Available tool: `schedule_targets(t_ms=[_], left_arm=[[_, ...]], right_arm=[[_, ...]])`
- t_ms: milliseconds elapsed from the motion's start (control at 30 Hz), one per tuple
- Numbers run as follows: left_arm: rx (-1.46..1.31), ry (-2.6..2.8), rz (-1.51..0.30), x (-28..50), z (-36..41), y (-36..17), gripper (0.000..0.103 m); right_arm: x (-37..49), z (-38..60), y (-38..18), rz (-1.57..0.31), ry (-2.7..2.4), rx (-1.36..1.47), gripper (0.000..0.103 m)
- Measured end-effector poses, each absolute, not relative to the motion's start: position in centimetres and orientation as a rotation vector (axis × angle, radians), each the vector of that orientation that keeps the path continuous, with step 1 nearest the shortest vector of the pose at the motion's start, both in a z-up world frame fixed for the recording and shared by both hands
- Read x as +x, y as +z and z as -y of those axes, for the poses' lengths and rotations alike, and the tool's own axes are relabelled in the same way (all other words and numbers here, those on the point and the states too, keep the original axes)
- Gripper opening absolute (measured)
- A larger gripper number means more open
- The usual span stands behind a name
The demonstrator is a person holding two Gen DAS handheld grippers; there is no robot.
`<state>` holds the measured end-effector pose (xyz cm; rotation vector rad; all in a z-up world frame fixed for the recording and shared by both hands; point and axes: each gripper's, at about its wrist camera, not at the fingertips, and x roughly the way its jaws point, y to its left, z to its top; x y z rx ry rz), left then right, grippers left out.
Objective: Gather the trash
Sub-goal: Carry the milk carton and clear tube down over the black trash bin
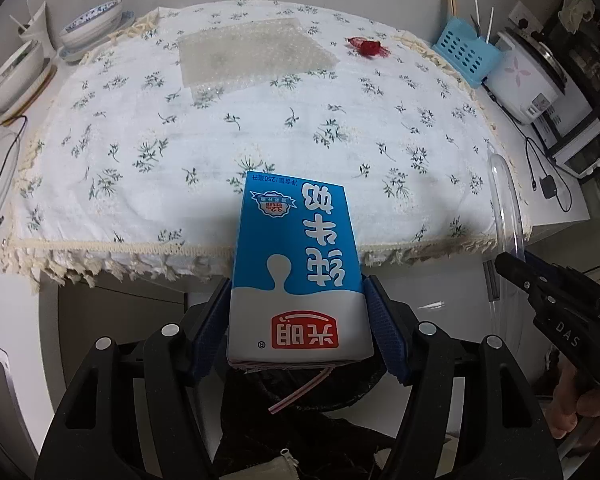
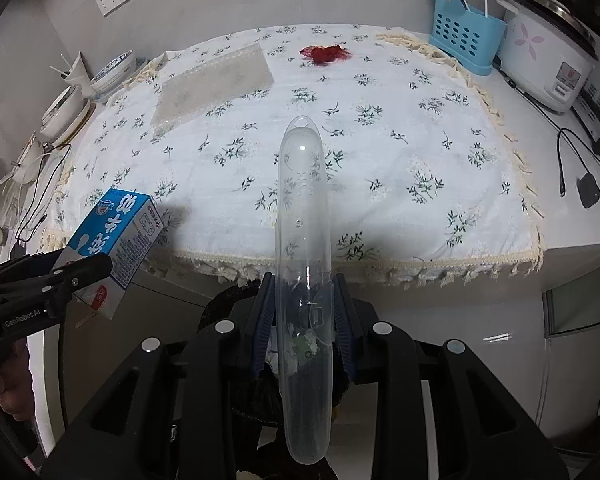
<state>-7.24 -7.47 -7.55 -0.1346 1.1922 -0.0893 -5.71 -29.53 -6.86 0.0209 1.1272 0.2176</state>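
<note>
**Both tongs loaded at the bench edge**

Your left tongs [image 1: 300, 320] are clamped on the blue-and-white cardboard milk carton [image 1: 296, 264], their blue pads pressing its two sides; it fills the lower middle of the left wrist view, with a red-and-white striped straw [image 1: 300, 390] sticking out at its near end. Your right tongs [image 2: 302, 320] are clamped on the long clear plastic case with rounded ends [image 2: 302, 240], which runs up the centre of the right wrist view. Both pieces hang over the front fringe of the white floral tablecloth [image 1: 260, 128] on the bench. Still lying on the cloth in the upper part of the frame are a sheet of clear bubble wrap [image 1: 252, 54] and, to its right, a crumpled red wrapper [image 1: 366, 46], well apart from both tongs
</note>
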Motion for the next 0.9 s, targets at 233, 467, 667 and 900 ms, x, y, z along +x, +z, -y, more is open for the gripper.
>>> schedule_targets(t_ms=[233,467,667,900], left_arm=[[-0.154,-0.092,-1.215,-9.8,8.7,-9.8,0.064],[-0.153,-0.096,-1.250,-11.8,9.6,-12.7,0.064],[-0.153,-0.082,-1.295,-12.7,9.9,-15.9,0.064],[-0.160,-0.060,-1.310,-13.0,9.7,-18.3,0.064]], right_arm=[[-8.4,30.2,-8.1,-1.144,0.252,0.015,0.027],[-10.8,30.2,-10.6,-1.177,0.271,-0.013,0.027],[-11.6,29.8,-14.2,-1.215,0.279,-0.028,0.028],[-11.7,29.5,-18.1,-1.275,0.291,-0.015,0.027]])
